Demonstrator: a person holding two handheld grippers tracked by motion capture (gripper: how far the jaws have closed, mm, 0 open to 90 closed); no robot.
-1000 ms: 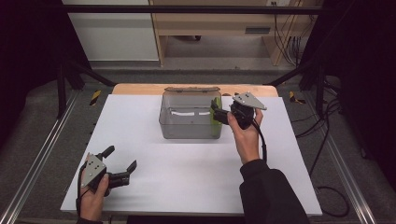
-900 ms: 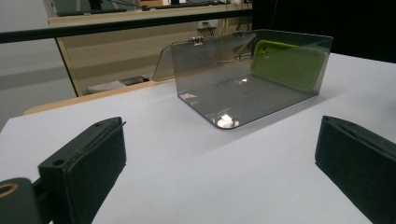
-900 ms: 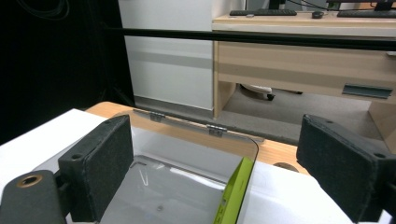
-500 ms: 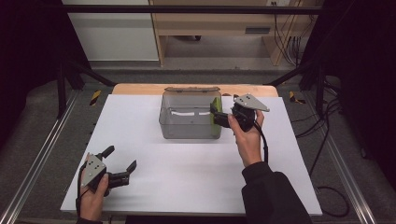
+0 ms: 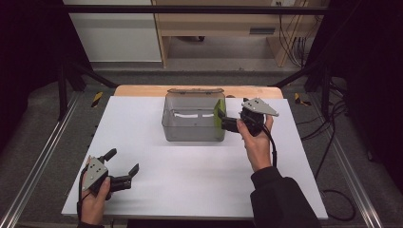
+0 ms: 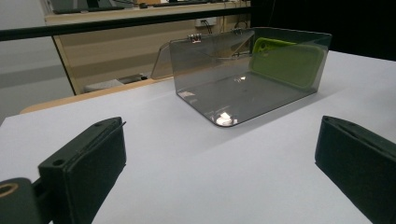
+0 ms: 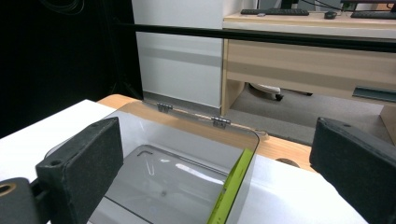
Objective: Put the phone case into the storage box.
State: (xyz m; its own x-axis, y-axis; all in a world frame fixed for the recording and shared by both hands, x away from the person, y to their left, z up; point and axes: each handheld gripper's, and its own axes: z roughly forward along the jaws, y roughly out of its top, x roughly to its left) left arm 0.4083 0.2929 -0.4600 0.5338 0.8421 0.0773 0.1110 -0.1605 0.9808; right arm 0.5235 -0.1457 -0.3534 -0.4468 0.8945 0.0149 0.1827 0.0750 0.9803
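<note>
- A clear grey plastic box is seen standing toward the far middle of the white table, with its hinged lid folded back behind it.
- A flat green object is seen standing on edge inside the box, leaned against the wall nearest the right gripper; what it is cannot be told for certain.
- In the left gripper view the green object is seen through the box's clear wall, flat against the far side.
- The right gripper is held level just beside the box's right wall, pointed at it.
- Its jaws have just been opening and are seen spread wide in the right gripper view, with nothing pressed between the pads.
- In that view the top edge of the green object is seen low between the jaws, inside the box, untouched by either pad.
- The left gripper is held at the near left corner of the table, well apart from the box.
- Its jaws are spread wide and nothing is held; bare table is seen between the pads.
</note>
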